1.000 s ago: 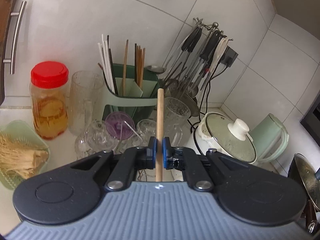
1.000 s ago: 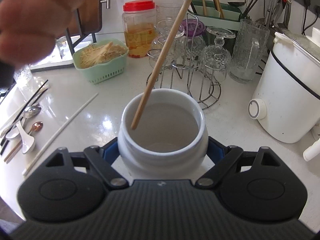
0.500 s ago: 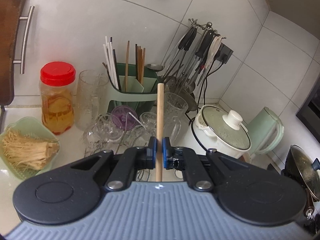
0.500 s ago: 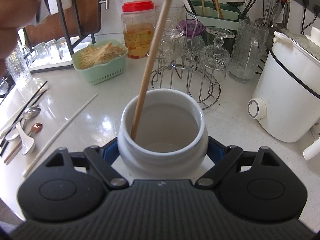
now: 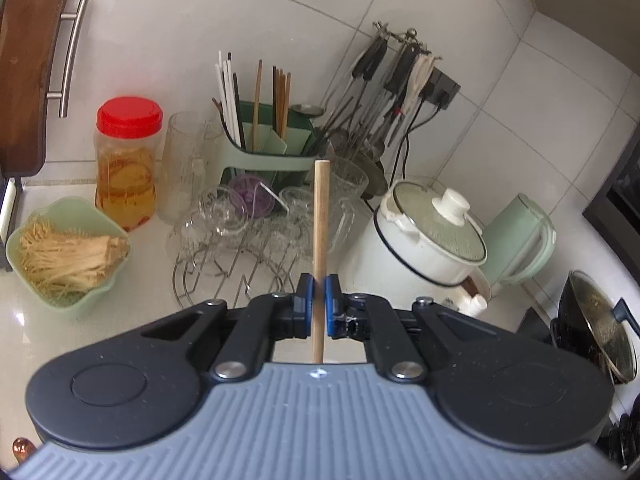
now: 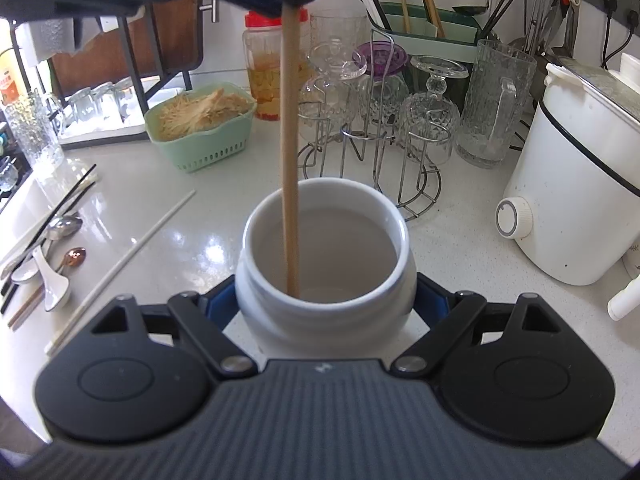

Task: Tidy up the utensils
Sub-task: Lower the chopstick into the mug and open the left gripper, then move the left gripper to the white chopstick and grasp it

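White countertop (image 6: 460,240) and grey wall tiles framed a crowded corner, where a red-lidded jar (image 5: 127,160), a green basket of noodles (image 6: 202,130), upturned glasses on a wire rack (image 6: 384,120) and a white cooker (image 6: 576,184) were crowded together. A wooden chopstick (image 5: 320,240) was pinched upright between the nearly closed pads of the left gripper (image 5: 318,304), its lower end dipped inside the white ceramic jar (image 6: 324,240). That jar was clamped at its sides by the widely spread right gripper (image 6: 326,300), while a white chopstick (image 6: 132,256) and several spoons (image 6: 48,276) were left lying at the counter's left.
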`<state>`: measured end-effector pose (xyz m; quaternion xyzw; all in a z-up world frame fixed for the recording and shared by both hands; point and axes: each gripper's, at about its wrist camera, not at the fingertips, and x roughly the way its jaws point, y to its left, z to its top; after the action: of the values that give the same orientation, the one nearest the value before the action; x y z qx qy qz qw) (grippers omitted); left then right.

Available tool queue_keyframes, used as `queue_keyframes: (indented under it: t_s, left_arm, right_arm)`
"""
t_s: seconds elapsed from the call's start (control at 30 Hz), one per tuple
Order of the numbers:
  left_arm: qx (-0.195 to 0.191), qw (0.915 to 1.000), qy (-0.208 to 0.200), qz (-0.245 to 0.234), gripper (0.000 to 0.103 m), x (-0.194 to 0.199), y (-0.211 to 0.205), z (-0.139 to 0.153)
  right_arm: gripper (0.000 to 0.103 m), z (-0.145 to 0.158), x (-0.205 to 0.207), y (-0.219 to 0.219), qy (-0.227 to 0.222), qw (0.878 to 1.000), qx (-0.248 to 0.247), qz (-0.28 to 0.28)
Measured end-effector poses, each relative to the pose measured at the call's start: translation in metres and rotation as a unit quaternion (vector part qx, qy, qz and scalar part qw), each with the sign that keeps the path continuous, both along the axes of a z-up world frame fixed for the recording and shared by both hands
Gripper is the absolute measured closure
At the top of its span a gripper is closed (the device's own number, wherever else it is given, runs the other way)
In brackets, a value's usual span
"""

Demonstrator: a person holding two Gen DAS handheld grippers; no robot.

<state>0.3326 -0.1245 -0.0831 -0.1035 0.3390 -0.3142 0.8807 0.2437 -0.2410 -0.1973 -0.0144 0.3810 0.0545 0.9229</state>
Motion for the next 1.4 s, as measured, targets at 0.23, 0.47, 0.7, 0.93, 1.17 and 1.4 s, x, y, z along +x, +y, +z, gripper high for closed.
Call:
queue_keyframes:
  t_s: [0.23, 0.47, 0.7, 0.93, 1.17, 1.4]
  left_arm:
    - [0.024, 0.9993, 0.026, -0.013, 0.096, -0.003, -0.006, -0.015]
    - [0.062, 0.9971, 0.044, -0.01, 0.095, 0.001, -0.012, -0.023]
    - [0.071, 0.9956, 0.061, -0.01, 0.094, 0.007, -0.01, -0.021]
    - [0.07, 0.9949, 0.067, 0.024, 0.063, 0.007, 0.01, -0.013]
    - [0.077, 0.9923, 0.065, 0.072, 0.06, -0.004, 0.048, 0.002]
    - [0.084, 0.9844, 0.063, 0.141, 0.059, -0.023, 0.102, 0.004]
  right_arm:
    - [0.012, -0.001, -0.001, 0.0, -0.004, 1.0, 0.0, 0.0]
    - [0.012, 0.0, -0.001, 0.001, -0.004, 1.0, 0.001, -0.003]
    - [0.012, 0.0, 0.0, 0.001, -0.005, 1.0, -0.003, -0.003]
    - [0.012, 0.001, 0.0, 0.001, -0.002, 1.0, -0.003, -0.003]
    - [0.012, 0.0, -0.001, 0.002, -0.005, 1.0, -0.002, -0.005]
    - [0.012, 0.001, -0.001, 0.003, -0.002, 1.0, -0.007, -0.005]
